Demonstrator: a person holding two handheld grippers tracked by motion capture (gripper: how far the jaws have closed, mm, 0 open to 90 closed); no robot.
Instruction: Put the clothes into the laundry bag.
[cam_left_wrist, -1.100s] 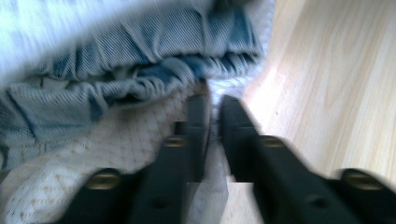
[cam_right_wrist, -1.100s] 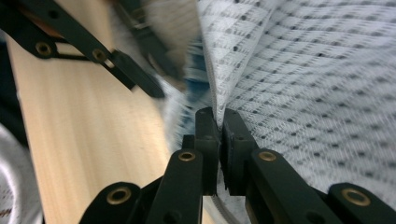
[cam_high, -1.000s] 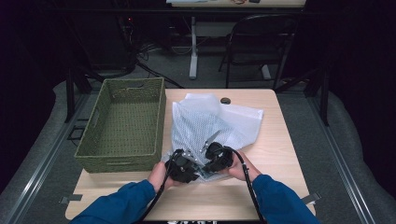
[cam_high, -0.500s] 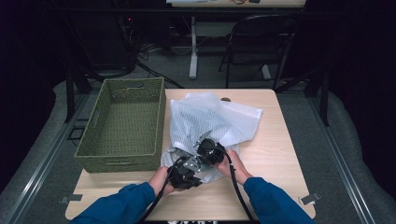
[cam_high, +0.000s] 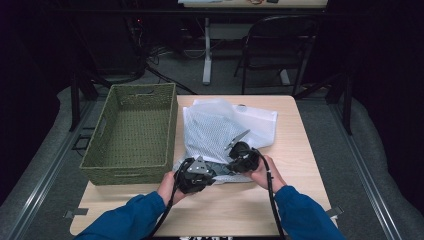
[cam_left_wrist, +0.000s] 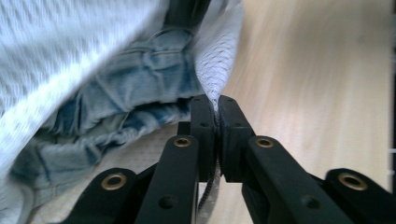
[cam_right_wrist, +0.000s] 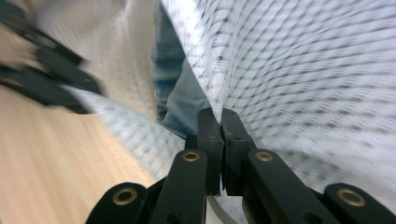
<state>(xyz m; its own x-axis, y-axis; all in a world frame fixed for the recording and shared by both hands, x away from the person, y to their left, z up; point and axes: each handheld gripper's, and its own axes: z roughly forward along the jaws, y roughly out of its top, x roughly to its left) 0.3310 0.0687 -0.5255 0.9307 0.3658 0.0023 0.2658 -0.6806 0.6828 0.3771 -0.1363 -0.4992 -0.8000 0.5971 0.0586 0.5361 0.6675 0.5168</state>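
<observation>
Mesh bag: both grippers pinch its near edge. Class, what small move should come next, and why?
Probably pull the two edges apart and lift a little. The left gripper and right gripper are each shut on the mesh bag, and the denim lies inside its mouth, so widening it should free the garment.

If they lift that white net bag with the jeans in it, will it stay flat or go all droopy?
Probably droopy: the mesh laundry bag already lies creased and folds thin between the left gripper. The jeans bunched inside would likely sag to the bottom. The right gripper pinching mesh too suggests it may stretch between them.
</observation>
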